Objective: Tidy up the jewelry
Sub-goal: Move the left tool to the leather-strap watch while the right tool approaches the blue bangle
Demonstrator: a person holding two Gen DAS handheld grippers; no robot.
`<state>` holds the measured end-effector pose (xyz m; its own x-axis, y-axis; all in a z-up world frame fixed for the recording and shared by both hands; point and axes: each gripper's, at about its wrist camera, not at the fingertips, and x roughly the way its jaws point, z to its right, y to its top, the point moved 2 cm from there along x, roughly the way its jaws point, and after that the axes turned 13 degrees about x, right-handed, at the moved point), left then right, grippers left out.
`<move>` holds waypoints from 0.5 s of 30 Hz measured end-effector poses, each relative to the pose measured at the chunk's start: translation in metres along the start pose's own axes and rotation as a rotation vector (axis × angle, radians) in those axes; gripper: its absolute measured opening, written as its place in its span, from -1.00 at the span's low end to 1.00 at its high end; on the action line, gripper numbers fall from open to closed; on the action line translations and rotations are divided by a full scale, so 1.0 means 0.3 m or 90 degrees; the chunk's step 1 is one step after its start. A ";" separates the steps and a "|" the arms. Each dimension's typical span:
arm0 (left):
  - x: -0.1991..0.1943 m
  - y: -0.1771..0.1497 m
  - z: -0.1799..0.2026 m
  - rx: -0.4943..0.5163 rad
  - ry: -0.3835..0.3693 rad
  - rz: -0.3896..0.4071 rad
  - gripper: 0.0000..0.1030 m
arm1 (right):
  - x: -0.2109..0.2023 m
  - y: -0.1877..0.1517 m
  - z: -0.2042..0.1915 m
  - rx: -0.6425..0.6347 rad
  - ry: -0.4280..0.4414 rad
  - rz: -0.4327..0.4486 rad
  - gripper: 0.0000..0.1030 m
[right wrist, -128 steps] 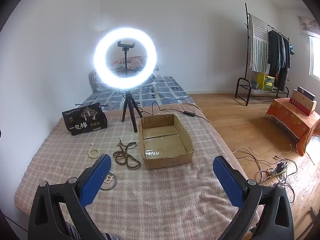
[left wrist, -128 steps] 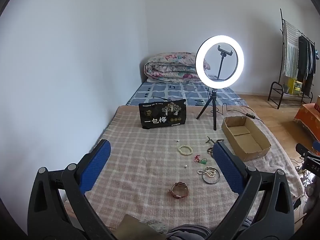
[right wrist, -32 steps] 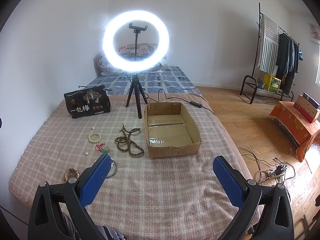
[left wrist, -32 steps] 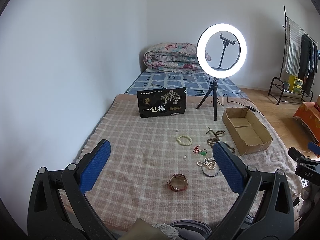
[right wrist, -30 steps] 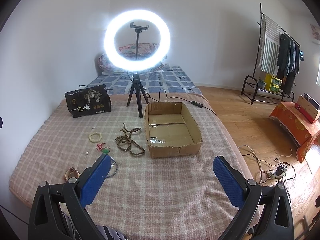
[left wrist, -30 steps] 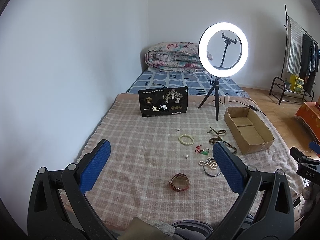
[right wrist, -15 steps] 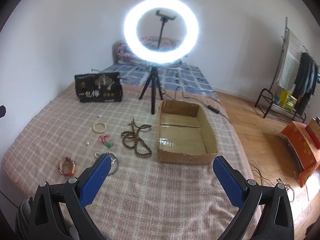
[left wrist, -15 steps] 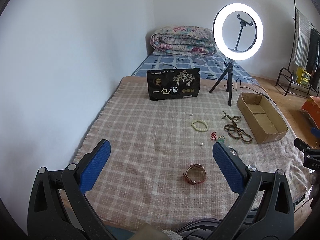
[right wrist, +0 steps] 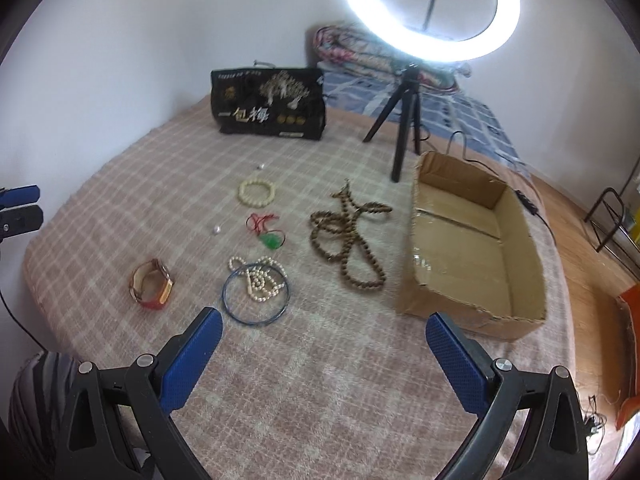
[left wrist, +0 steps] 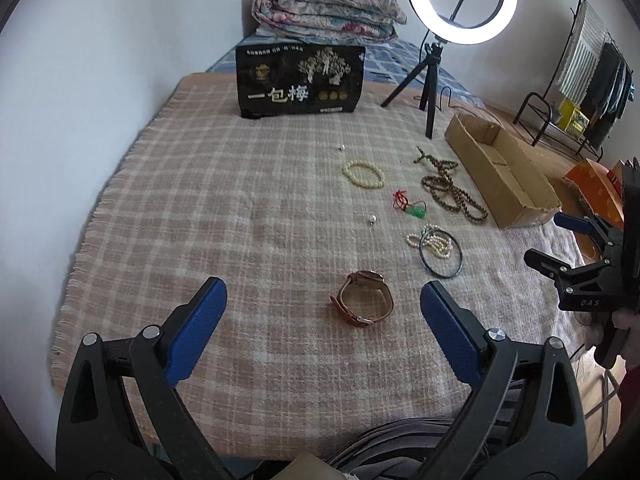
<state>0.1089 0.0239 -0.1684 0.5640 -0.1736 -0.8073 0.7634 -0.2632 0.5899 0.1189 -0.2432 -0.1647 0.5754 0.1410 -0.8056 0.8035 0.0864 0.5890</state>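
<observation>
Left wrist view: left gripper (left wrist: 320, 312) low in frame, jaws wide, closing, nothing between; watch (left wrist: 362, 299) just beyond, centre. Right gripper (right wrist: 324, 338) jaws apart, empty; bangle (right wrist: 256, 294), brown beads (right wrist: 348, 236) mid-frame; cardboard box (right wrist: 472, 316) right.

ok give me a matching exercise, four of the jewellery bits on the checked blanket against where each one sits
Things:
1. brown leather-strap watch
2. cream bead bracelet
3. long brown wooden bead necklace
4. thin dark round bangle

Places:
A. beside the open cardboard box
B. lying around part of the white pearl strand
C. nearest the black printed bag
D. ahead of the left claw, whose jaws are closing with nothing between them

Pairs: 1-D, 2-C, 3-A, 4-B
</observation>
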 end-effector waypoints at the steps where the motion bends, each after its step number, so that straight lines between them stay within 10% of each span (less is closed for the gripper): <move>1: 0.026 -0.001 0.006 0.006 -0.004 -0.012 0.81 | 0.022 0.000 -0.009 -0.012 -0.001 -0.007 0.99; 15: 0.307 -0.029 -0.005 -0.011 -0.089 -0.129 0.37 | 0.283 -0.006 -0.121 -0.082 0.036 -0.123 0.99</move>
<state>0.1548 0.0117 -0.2480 0.3508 -0.2484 -0.9029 0.8622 -0.2906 0.4149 0.1608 -0.1956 -0.2319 0.4010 0.1638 -0.9013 0.8696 0.2415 0.4307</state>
